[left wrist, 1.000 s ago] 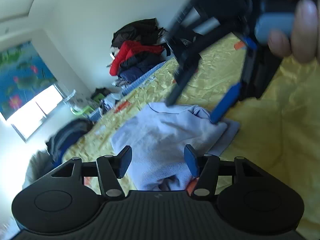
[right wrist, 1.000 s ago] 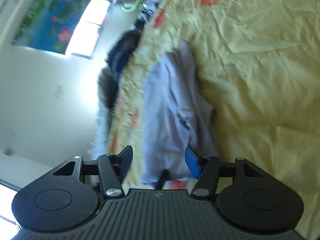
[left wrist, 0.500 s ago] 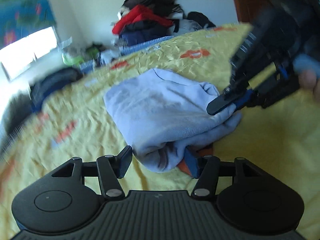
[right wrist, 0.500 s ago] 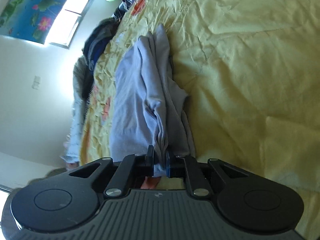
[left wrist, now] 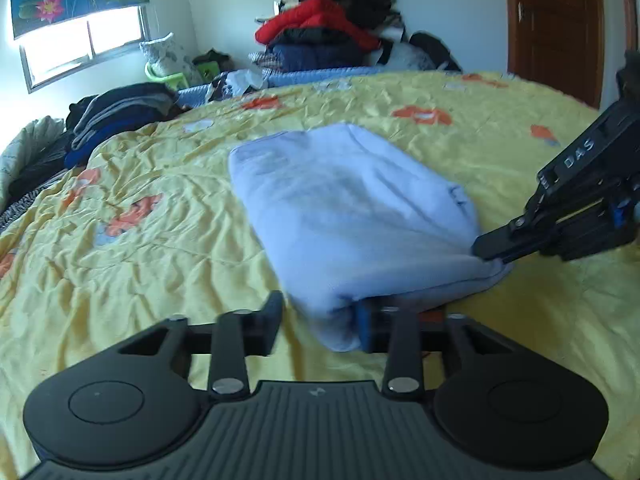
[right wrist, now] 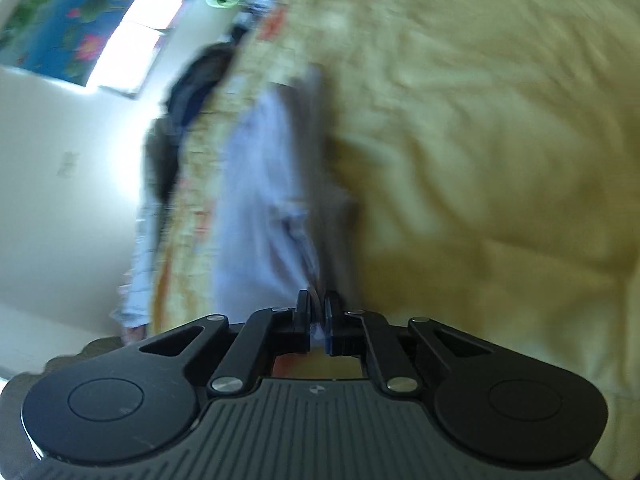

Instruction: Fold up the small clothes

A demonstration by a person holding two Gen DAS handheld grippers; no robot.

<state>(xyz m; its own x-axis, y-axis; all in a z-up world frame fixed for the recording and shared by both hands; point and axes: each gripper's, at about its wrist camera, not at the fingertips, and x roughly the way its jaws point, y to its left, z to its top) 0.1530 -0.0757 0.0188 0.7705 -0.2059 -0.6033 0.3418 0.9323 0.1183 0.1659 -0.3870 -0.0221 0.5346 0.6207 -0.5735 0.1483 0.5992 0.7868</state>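
Observation:
A folded pale lilac garment point(left wrist: 352, 208) lies on the yellow flowered bedspread point(left wrist: 160, 248). In the left wrist view its near corner sits between the fingers of my left gripper point(left wrist: 318, 322), against the blue right pad. The left finger stands a little off the cloth, and the jaws are closing. From the right, my right gripper point(left wrist: 482, 250) pinches the garment's right edge. In the blurred right wrist view the right gripper point(right wrist: 317, 316) is shut on a thin fold of the garment point(right wrist: 260, 200).
A heap of red and dark clothes point(left wrist: 332, 28) is piled at the far wall. Dark folded clothes point(left wrist: 116, 112) lie at the bed's far left, below a window point(left wrist: 84, 46). A brown door point(left wrist: 556, 20) stands at the right. Bare bedspread lies left of the garment.
The right gripper closed onto the garment's edge. The left gripper rolled level and moved up to the near corner, its jaws narrowing around it.

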